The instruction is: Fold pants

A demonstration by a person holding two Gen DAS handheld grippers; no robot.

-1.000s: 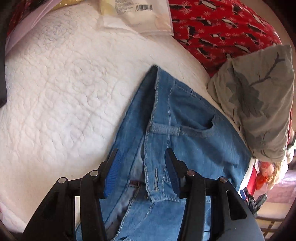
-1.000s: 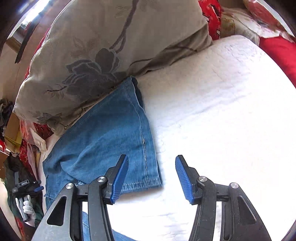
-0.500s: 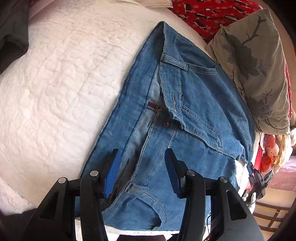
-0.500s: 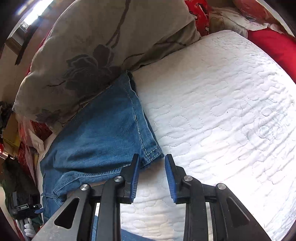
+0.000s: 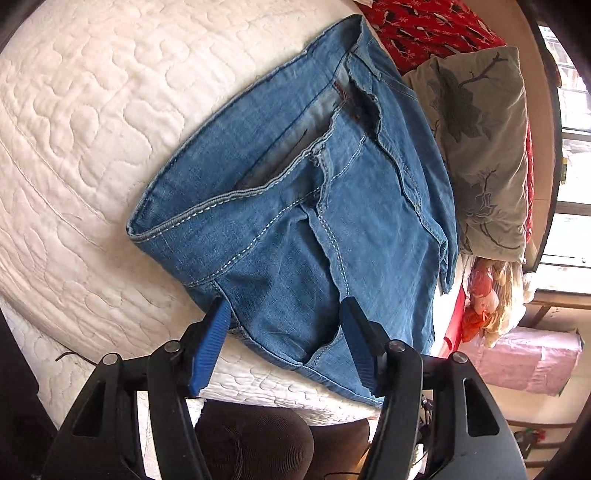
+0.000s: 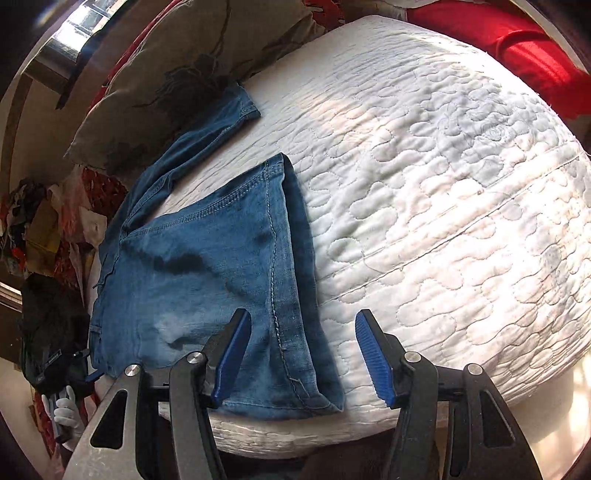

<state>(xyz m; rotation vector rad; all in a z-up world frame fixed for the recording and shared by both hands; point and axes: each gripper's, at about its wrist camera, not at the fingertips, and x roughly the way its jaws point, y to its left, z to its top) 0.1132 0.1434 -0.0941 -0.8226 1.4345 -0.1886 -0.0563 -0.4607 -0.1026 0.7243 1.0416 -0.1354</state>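
Observation:
Blue denim pants [image 5: 295, 206] lie on a white quilted mattress [image 5: 81, 122]. In the left wrist view the waist end shows, with fly and waistband open. My left gripper [image 5: 282, 343] is open and empty, hovering above the near edge of the denim. In the right wrist view the pants [image 6: 207, 269] lie with one leg folded toward the near edge and the other leg [image 6: 221, 114] stretching to the far pillow. My right gripper [image 6: 303, 356] is open and empty above the near hem corner.
A grey floral pillow [image 5: 476, 155] lies along the pants' far side, also in the right wrist view [image 6: 177, 74]. Red bedding [image 5: 424, 29] lies beyond, and red fabric [image 6: 517, 48] at the far right. The mattress [image 6: 443, 206] edge is close below both grippers. Clutter sits on the floor [image 6: 44, 229].
Both grippers have pulled back toward the near mattress edge. The right gripper closed near the hem corner half a second ago and is now open, with a leg folded nearer.

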